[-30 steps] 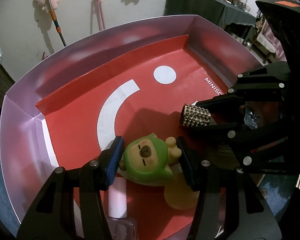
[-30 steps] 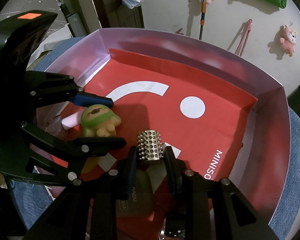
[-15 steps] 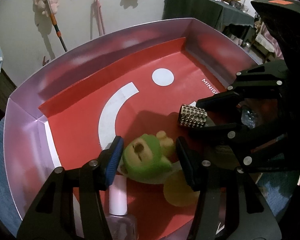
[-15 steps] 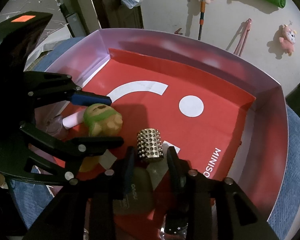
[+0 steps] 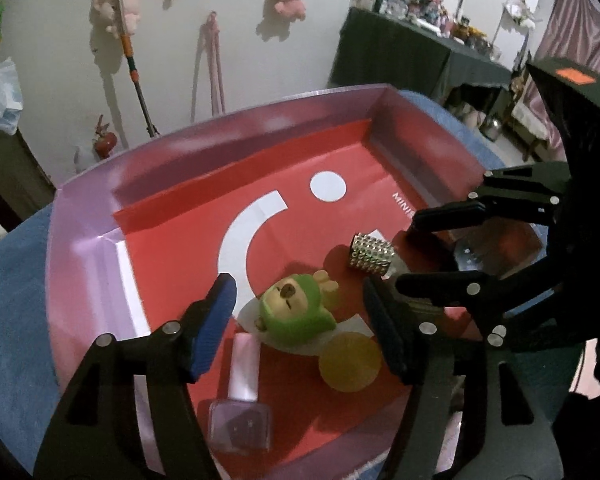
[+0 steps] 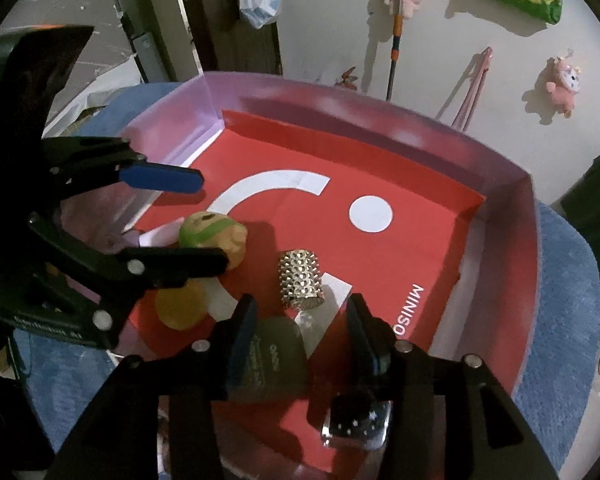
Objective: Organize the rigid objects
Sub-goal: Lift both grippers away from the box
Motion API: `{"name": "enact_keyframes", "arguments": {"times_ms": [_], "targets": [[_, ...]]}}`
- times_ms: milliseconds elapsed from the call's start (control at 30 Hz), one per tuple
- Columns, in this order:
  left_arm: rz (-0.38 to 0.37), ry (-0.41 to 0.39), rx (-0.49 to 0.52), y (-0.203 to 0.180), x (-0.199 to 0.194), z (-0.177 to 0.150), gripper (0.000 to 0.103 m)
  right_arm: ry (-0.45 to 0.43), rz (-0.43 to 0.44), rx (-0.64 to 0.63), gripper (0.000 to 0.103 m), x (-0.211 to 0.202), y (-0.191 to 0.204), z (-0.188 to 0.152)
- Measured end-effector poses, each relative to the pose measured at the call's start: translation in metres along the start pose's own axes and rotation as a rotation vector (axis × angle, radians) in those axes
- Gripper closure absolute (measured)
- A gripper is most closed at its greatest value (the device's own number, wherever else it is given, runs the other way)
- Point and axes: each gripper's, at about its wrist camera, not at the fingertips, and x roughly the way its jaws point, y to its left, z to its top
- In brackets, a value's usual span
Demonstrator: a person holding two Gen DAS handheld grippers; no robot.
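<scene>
Both grippers have let go and drawn back, left gripper and right gripper fingers wide, leaving green toy and studded cylinder apparently resting inside the red box.

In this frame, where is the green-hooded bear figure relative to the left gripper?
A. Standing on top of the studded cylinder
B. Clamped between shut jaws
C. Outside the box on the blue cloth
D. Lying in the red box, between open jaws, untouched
D. The left gripper has its jaws wide apart, and the green-hooded bear figure lies on the floor of the red box with gaps on both sides.
</scene>
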Motion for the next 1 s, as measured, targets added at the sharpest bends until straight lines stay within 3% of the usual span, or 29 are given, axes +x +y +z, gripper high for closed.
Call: {"name": "enact_keyframes", "arguments": {"times_ms": [300, 433, 600, 833, 1000], "targets": [[0.020, -0.163, -0.040, -0.016, -0.076, -0.022, 0.026, -0.132, -0.021, 0.019, 0.029, -0.066, 0.019, -0.011], [0.029, -0.249, -0.048, -0.027, -0.109, -0.038, 0.014, -0.234, -0.044, 0.020, 0.018, -0.107, 0.037, -0.024], [0.059, -0.339, -0.064, -0.037, -0.144, -0.063, 0.014, -0.349, -0.074, 0.026, 0.003, -0.148, 0.061, -0.043], [0.131, -0.476, -0.099, -0.061, -0.166, -0.110, 0.006, -0.474, -0.191, 0.056, 0.000, -0.183, 0.093, -0.091], [0.156, -0.503, -0.134, -0.079, -0.166, -0.146, 0.006, -0.552, -0.278, 0.103, 0.000, -0.187, 0.114, -0.136]]}}
